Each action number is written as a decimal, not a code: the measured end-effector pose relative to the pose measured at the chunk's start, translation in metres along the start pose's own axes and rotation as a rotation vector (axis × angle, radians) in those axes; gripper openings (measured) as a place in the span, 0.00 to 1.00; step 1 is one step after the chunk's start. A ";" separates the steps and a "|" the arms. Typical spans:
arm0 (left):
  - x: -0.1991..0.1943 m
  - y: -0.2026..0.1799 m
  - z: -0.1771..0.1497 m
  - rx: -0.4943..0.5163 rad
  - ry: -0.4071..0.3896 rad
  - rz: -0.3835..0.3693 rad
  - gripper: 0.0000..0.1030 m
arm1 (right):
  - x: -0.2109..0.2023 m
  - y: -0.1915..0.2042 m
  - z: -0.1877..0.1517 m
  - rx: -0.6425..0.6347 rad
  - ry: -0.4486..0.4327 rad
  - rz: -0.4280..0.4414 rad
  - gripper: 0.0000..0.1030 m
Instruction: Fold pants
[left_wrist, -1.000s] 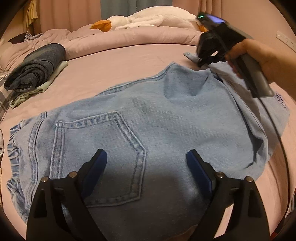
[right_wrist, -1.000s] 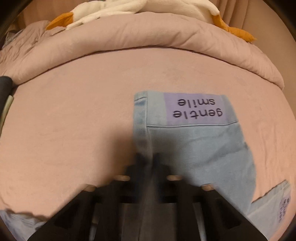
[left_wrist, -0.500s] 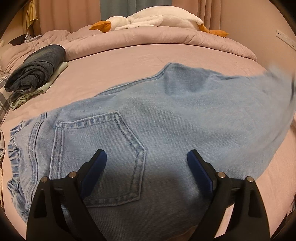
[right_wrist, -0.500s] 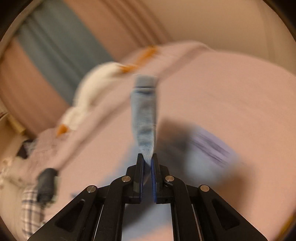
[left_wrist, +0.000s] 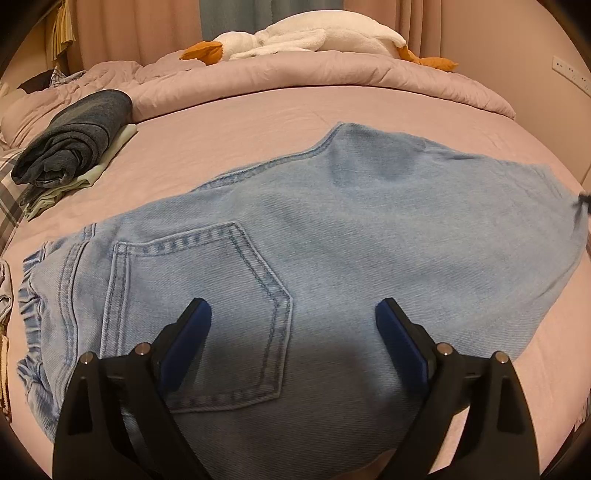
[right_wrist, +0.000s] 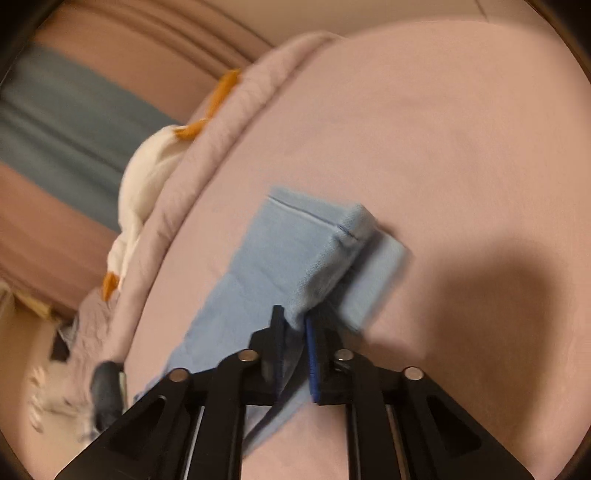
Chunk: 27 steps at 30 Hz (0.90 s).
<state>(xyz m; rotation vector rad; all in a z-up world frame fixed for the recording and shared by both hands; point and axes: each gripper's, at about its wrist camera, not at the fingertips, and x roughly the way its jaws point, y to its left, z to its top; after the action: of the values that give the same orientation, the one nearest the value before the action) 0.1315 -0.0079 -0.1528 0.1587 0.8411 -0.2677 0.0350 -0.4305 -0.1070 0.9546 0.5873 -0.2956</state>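
Note:
Light blue jeans (left_wrist: 332, 236) lie on the pink bed, back pocket (left_wrist: 207, 310) up, waistband at the left. My left gripper (left_wrist: 293, 314) hovers open just above the seat of the jeans, holding nothing. My right gripper (right_wrist: 294, 319) is shut on the leg end of the jeans (right_wrist: 295, 254), which it holds stretched out over the sheet; the view is tilted and blurred. The right gripper shows only as a dark blur in the left wrist view (left_wrist: 583, 201), at the far right edge.
A folded dark garment (left_wrist: 74, 140) lies on a pale one at the left of the bed. A rolled pink duvet (left_wrist: 295, 77) and a white goose plush (left_wrist: 310, 40) lie across the back. More laundry (left_wrist: 5, 288) sits at the left edge.
The right gripper has lifted the leg end and swung it out to the right, so the folded-over leg now lies stretched out. The left gripper has not moved.

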 end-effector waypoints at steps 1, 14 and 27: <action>0.000 0.000 0.000 0.000 0.000 0.000 0.89 | -0.003 0.003 -0.001 -0.019 -0.023 0.015 0.10; -0.014 0.010 0.010 -0.040 0.036 -0.046 0.89 | -0.022 -0.020 0.002 -0.082 -0.120 -0.264 0.34; -0.034 0.082 0.015 -0.066 0.005 0.021 0.61 | 0.102 0.166 -0.120 -0.929 0.254 -0.264 0.36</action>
<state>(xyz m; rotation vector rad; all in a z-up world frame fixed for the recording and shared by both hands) 0.1443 0.0722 -0.1148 0.1067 0.8513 -0.2194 0.1566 -0.2373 -0.1076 0.0112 0.9673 -0.1038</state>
